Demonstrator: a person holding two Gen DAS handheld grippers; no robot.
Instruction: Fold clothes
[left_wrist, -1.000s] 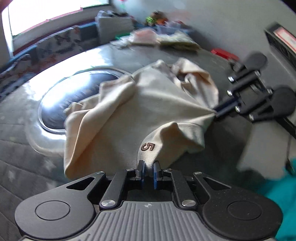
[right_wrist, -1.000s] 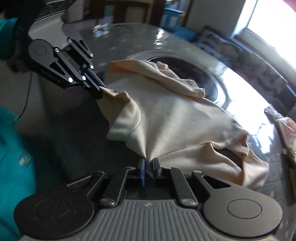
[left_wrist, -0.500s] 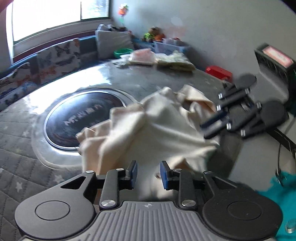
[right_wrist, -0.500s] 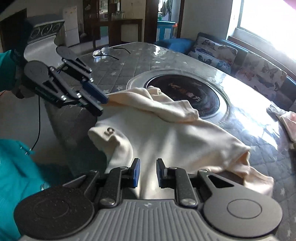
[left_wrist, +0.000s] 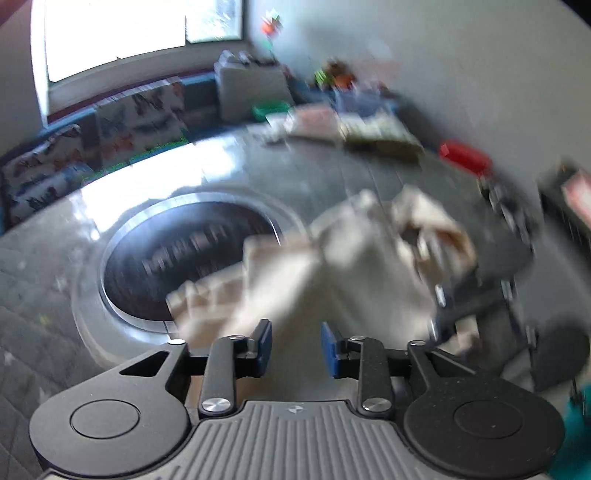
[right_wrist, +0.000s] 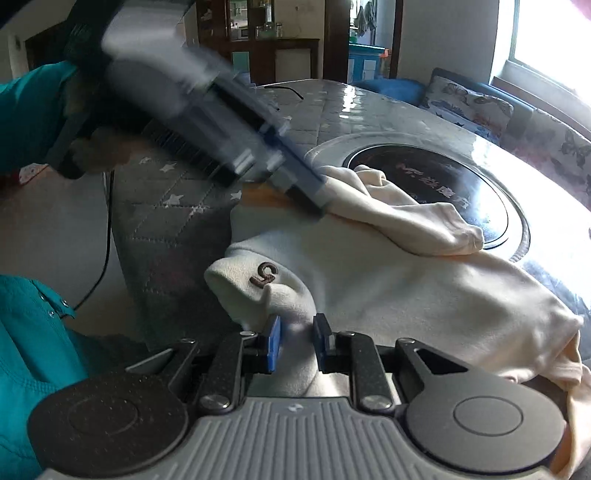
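**Cream shirt lies loose on the round table**

Cream and soft, the crumpled cotton shirt (right_wrist: 388, 273) lies in a heap on the grey quilted round table (right_wrist: 177, 206). It fills the middle and lower right of the right wrist view. One part of it spills over the shiny dark glass circle (right_wrist: 436, 184) set in the table top. A small brown number 5 (right_wrist: 264, 275) is stitched on a fold near the lower middle of that view.

The right claw (right_wrist: 296, 341) is at the bottom of its own view. Its two blue pads (right_wrist: 274, 341) are apart, with a fold of the shirt sitting between them. They are not squeezing the cloth.

The left claw (left_wrist: 296, 349) is at the bottom of the left wrist view. Its blue pads (left_wrist: 263, 349) are wide apart and hold nothing. The shirt (left_wrist: 332, 273) is just past them, in the middle of that view, and it looks very blurry. In the right wrist view the left claw (right_wrist: 306, 195) shows as a blurry dark shape in the upper left, and its tip is over the far edge of the shirt. I cannot tell if it touches the cloth.

A teal sleeve (right_wrist: 26, 110) shows at the left edge. A sofa with butterfly cushions (right_wrist: 472, 103) stands past the table in the upper right.
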